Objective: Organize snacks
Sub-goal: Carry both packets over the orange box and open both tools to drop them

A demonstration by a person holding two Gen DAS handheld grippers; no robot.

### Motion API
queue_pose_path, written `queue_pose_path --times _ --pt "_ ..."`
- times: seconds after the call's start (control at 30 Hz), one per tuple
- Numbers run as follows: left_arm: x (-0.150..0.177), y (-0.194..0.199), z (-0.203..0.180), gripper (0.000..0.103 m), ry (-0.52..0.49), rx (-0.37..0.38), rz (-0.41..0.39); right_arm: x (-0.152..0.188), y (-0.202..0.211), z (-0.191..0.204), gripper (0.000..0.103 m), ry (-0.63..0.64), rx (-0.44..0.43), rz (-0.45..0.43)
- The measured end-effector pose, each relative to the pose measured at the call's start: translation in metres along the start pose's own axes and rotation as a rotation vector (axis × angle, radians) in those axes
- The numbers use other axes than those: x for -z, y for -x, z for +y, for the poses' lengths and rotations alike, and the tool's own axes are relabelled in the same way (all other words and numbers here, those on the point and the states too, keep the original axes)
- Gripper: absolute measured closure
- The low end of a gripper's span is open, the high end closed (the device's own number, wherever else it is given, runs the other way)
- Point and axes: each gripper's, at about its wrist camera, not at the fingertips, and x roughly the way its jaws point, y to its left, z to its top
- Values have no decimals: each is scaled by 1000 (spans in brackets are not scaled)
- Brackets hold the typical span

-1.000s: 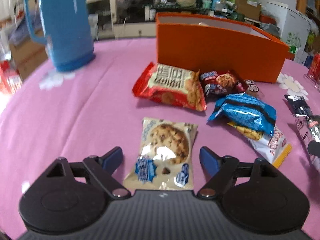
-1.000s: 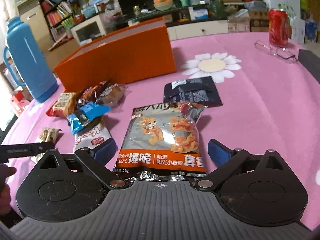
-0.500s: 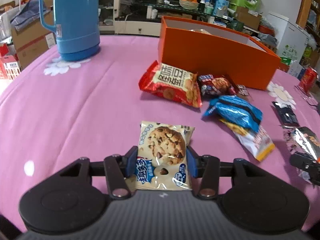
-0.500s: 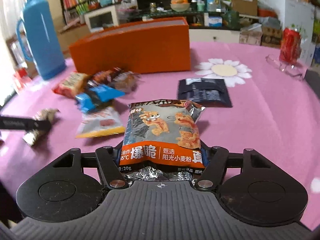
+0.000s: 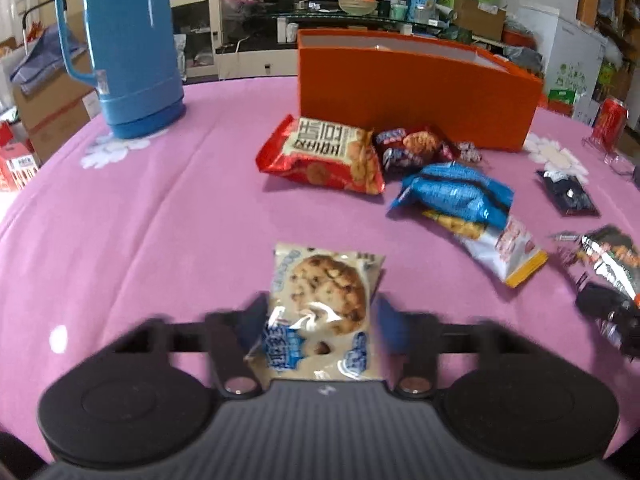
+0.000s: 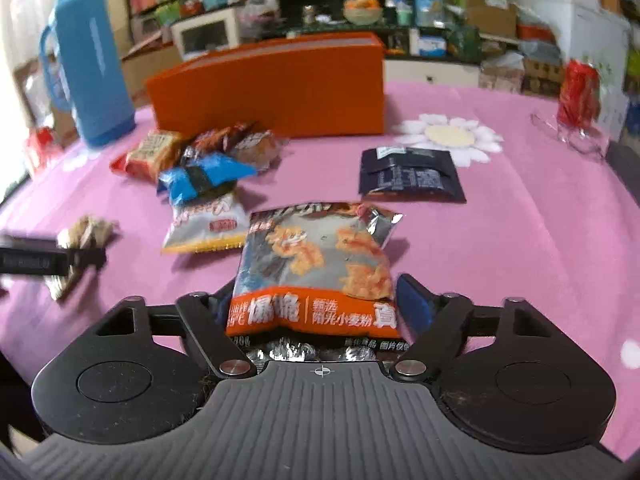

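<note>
Nearest, left gripper (image 5: 320, 312): jaws closed on the cookie packet (image 5: 322, 304), pressing both of its side edges; packet lies between them over the pink worktop (image 5: 160, 220).
Right gripper (image 6: 316, 300): jaws opening slightly, yet both sit against the sides of the silver-and-orange crisp bag (image 6: 316, 276), which is gripped between them.
Middle ground, left view: white-and-yellow packet (image 5: 500, 252) partly under a blue packet (image 5: 452, 192); red biscuit bag (image 5: 324, 156) beside a small dark-red cookie packet (image 5: 416, 146).
Right side: dark flat sachet (image 6: 412, 176) lying alone, near a printed daisy (image 6: 448, 136) on the cloth.
Far: orange box (image 5: 416, 92), open-topped, standing just behind the snack cluster.
Far left: blue thermos jug (image 5: 124, 44), upright, well apart from the snacks.
Far right: red can (image 6: 580, 92), blurred.
</note>
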Motion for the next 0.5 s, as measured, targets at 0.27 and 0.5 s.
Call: queue_pose_path --times 0.27,0.5 --pt "-68 20 22 55 111 127 -117 -49 32 -20 49 -101 -130 -115" --pt "-184 -14 10 55 83 162 -237 -175 -3 -36 49 -6 -108 -283"
